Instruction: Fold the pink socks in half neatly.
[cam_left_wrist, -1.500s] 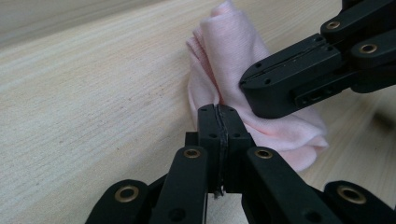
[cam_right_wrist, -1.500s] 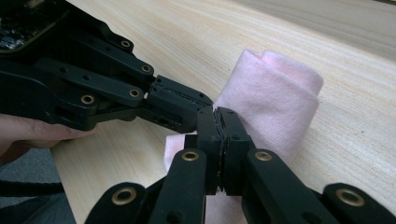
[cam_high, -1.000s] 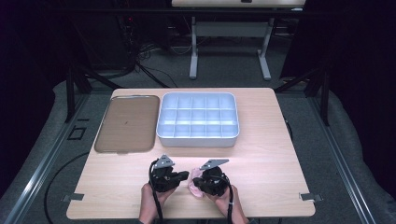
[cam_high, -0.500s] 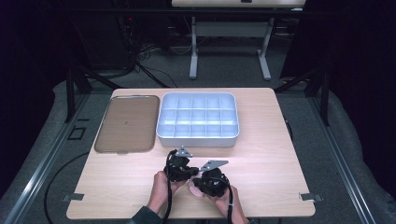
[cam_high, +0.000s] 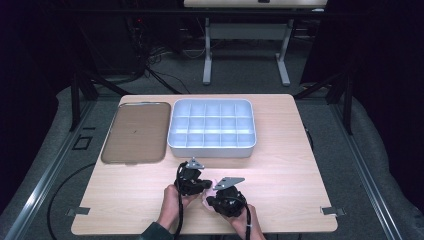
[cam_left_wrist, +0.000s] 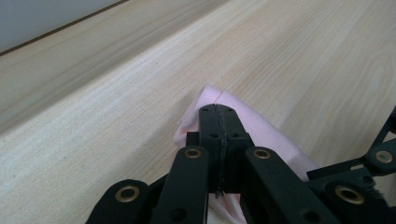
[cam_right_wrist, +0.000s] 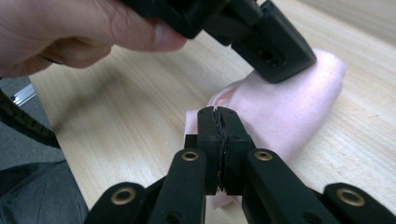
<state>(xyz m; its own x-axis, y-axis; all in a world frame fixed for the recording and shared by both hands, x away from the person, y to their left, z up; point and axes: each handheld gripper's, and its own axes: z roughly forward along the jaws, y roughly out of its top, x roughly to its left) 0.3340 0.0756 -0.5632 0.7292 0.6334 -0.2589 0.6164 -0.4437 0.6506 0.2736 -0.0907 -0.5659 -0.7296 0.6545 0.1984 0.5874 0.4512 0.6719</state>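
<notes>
A small folded pink cloth (cam_high: 205, 196) lies on the wooden table (cam_high: 300, 165) near its front edge, between my two grippers. In the left gripper view, my left gripper (cam_left_wrist: 218, 108) is shut, its jaws lying over the cloth (cam_left_wrist: 266, 133) with no fabric visible between the pads. The right gripper view shows my right gripper (cam_right_wrist: 218, 110) shut as well, its tip at the near end of the cloth (cam_right_wrist: 289, 107). There the left gripper (cam_right_wrist: 275, 51) rests on top of the cloth, with the hand (cam_right_wrist: 70, 32) that holds it above. From above, the left gripper (cam_high: 200, 187) and right gripper (cam_high: 212, 200) almost meet.
A pale grey tray (cam_high: 212, 150) divided into several compartments stands at the back middle of the table. A flat brown tray (cam_high: 135, 132) lies to its left. The table's front edge runs just below the hands.
My left gripper has moved right, towards the right gripper and onto the pink cloth. The right gripper has stayed in place.
</notes>
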